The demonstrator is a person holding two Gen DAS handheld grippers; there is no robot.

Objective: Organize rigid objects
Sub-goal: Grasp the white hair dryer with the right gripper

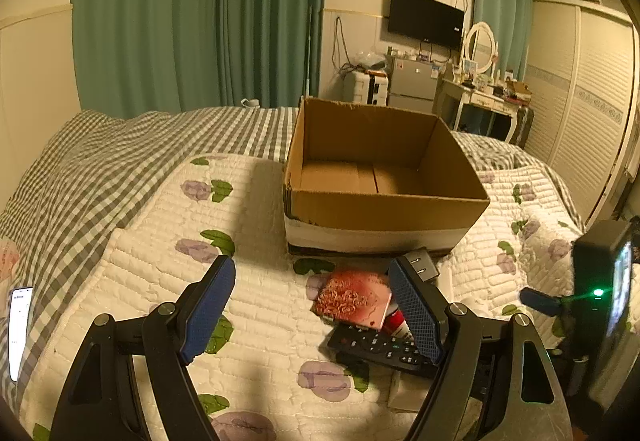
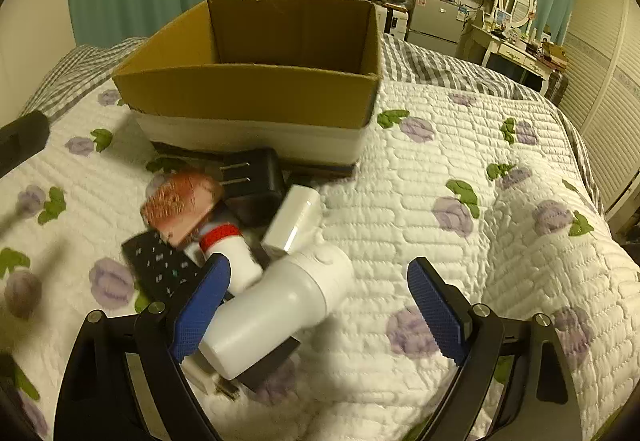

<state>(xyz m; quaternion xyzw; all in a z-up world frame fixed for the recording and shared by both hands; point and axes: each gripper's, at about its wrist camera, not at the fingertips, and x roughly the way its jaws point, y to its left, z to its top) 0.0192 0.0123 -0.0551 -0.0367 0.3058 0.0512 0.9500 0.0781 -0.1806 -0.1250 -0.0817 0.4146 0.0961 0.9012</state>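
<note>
An open, empty cardboard box (image 1: 380,177) stands on the bed; it also shows in the right wrist view (image 2: 256,89). In front of it lies a pile: a red patterned box (image 1: 352,299) (image 2: 182,207), a black plug adapter (image 2: 254,177) (image 1: 422,263), a black remote (image 1: 380,349) (image 2: 160,261), a small red-capped white bottle (image 2: 232,253), a white block (image 2: 294,217) and a large white bottle (image 2: 280,301). My left gripper (image 1: 316,315) is open, above the quilt beside the pile. My right gripper (image 2: 320,307) is open, with the large white bottle lying between its fingers.
A floral white quilt (image 2: 460,221) lies over a grey checked cover (image 1: 100,169). A phone (image 1: 18,329) lies at the bed's left edge. The right gripper's body (image 1: 600,281) is at the left view's right edge. Green curtains, a fridge, a dressing table and a wardrobe stand behind.
</note>
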